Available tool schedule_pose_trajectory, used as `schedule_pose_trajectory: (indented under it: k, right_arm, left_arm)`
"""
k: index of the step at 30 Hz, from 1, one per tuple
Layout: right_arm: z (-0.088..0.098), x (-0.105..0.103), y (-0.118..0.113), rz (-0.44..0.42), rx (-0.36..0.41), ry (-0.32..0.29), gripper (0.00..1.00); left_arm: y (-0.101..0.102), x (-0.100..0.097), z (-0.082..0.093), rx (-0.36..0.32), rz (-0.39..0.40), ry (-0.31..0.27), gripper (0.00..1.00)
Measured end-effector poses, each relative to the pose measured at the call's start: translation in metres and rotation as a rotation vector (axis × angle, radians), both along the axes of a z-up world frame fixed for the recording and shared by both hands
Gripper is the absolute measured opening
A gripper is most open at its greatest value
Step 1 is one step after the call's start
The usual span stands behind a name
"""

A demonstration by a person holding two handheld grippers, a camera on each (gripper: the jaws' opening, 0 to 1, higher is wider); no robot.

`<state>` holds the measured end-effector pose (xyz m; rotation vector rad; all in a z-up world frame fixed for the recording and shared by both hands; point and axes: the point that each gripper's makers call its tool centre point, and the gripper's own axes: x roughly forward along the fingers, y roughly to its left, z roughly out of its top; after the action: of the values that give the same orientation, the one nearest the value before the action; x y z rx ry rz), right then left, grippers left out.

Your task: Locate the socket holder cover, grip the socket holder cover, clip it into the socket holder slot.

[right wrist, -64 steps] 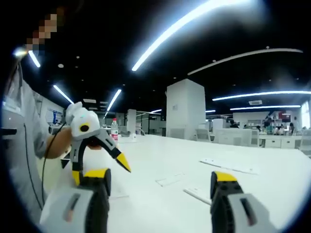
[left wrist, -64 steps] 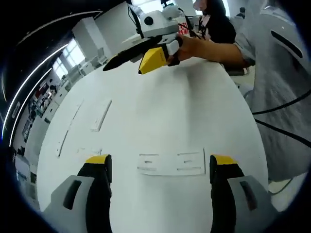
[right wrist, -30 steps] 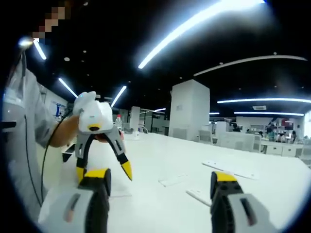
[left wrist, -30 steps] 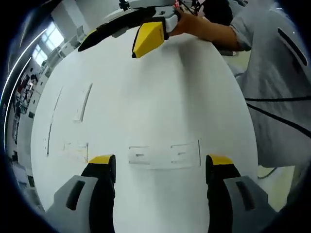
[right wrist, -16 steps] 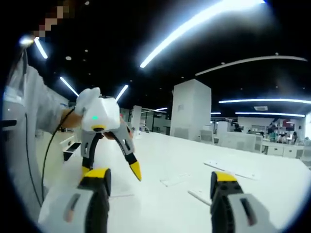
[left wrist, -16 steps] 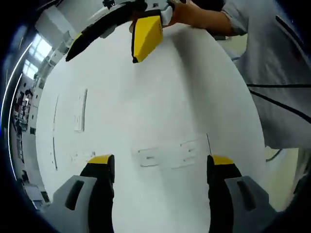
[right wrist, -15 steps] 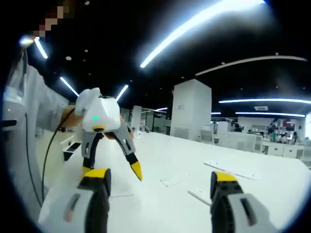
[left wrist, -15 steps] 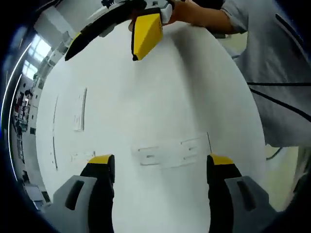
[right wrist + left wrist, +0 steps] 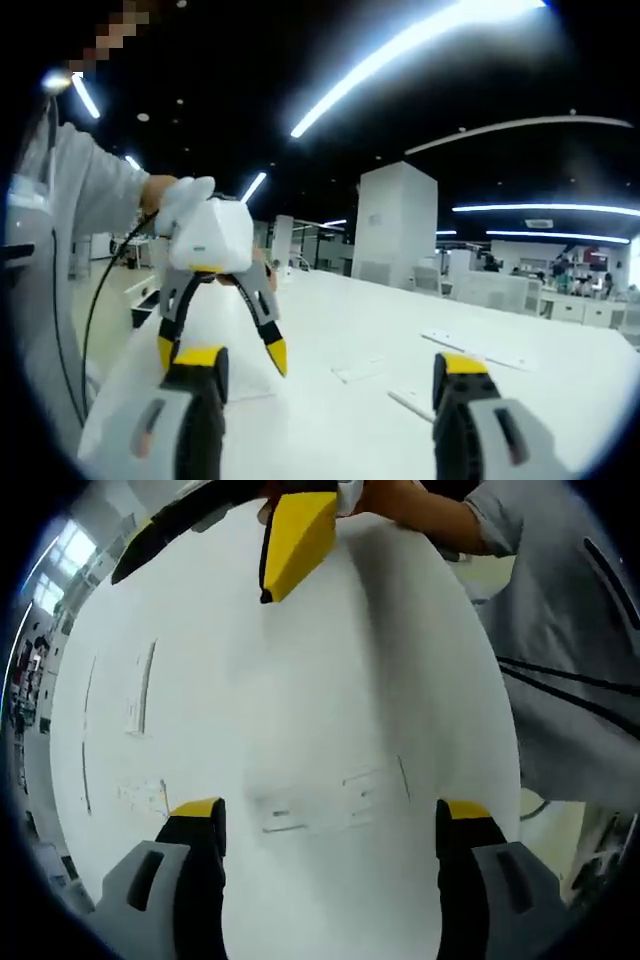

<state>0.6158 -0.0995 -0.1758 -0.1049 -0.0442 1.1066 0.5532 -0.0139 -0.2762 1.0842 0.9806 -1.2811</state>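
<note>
A flat white plastic piece with slots (image 9: 325,802) lies on the white table (image 9: 300,680), just ahead of my left gripper (image 9: 328,815) and between its open jaws, with no contact. In the right gripper view the left gripper (image 9: 221,355) points down at the table with its jaws spread. My right gripper (image 9: 330,365) is held level above the table, open and holding nothing. It comes into the left gripper view as the right gripper (image 9: 190,585) at the top, jaws spread. Which white piece is the cover, I cannot tell.
More white strips lie further out: a slotted strip (image 9: 140,685), a thin strip (image 9: 85,735) and a small piece (image 9: 145,795). In the right gripper view lie a small plate (image 9: 355,372), a narrow strip (image 9: 415,403) and a long strip (image 9: 475,345). The person's grey sleeve (image 9: 570,630) and cables border the table.
The left gripper has tipped downward and come closer over the slotted piece, which now sits between its jaws. The right gripper has hardly moved.
</note>
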Motion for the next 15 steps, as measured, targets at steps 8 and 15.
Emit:
schedule_pose_trajectory:
  k: [8,15]
  right_arm:
    - [-0.0017,-0.001,0.0017,0.003,-0.012,-0.002,0.84]
    - [-0.0021,-0.0016,0.0023,0.004,-0.016,-0.004,0.84]
  left_arm:
    - [-0.0002,0.0059,0.0001,-0.001,0.121,0.014,0.85]
    - [0.0021,0.004,-0.0038,0.015,0.178,0.032,0.84]
